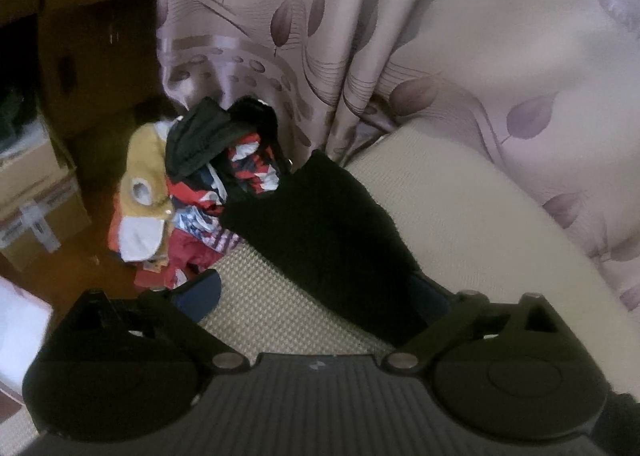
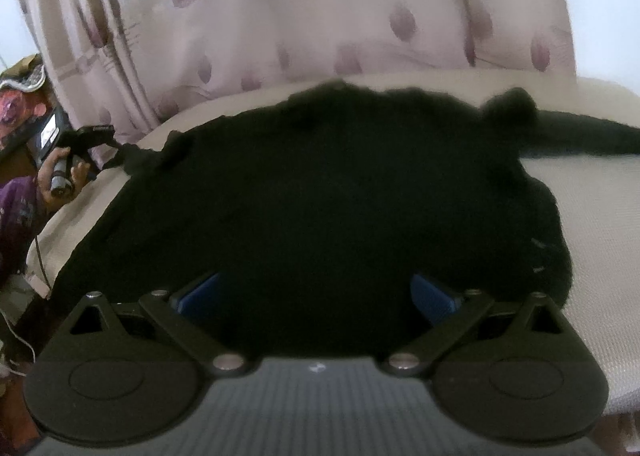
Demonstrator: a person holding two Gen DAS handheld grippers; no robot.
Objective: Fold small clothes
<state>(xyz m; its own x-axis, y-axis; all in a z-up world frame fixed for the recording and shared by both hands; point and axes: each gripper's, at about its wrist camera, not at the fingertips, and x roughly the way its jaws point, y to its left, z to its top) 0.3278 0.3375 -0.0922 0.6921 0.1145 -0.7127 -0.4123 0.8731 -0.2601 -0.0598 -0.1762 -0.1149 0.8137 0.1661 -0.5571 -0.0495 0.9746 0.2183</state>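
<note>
- Right wrist view: the black fuzzy garment (image 2: 340,184) lies spread flat on the cream cushion (image 2: 600,208), with the leaf-print curtain (image 2: 320,16) behind it.
- The right gripper (image 2: 316,292) sits at the near edge of the black fuzzy garment. Its blue fingers (image 2: 434,292) are wide apart, one on each side, with dark cloth filling the space between them. They are not squeezing anything that I can see.
- The long way of the black fuzzy garment runs side to side across this view. A thin dark strip (image 2: 580,140) sticks out from its far right corner along the cream cushion.
- At the far left corner of the black fuzzy garment, the left gripper (image 2: 96,136) shows small, held in a hand. It seems to touch a stretched-out tip of cloth there, but it is too small to be sure.
- Left wrist view: the left gripper's fingers (image 1: 204,292) are apart. The black fuzzy garment (image 1: 320,236) runs from the right finger away toward the pile of clothes (image 1: 192,200) on the floor.
- I think the right gripper is nearer to the wide body of the black fuzzy garment, and the left gripper is nearer to one end. So each one would take a different edge to start a fold.
</note>
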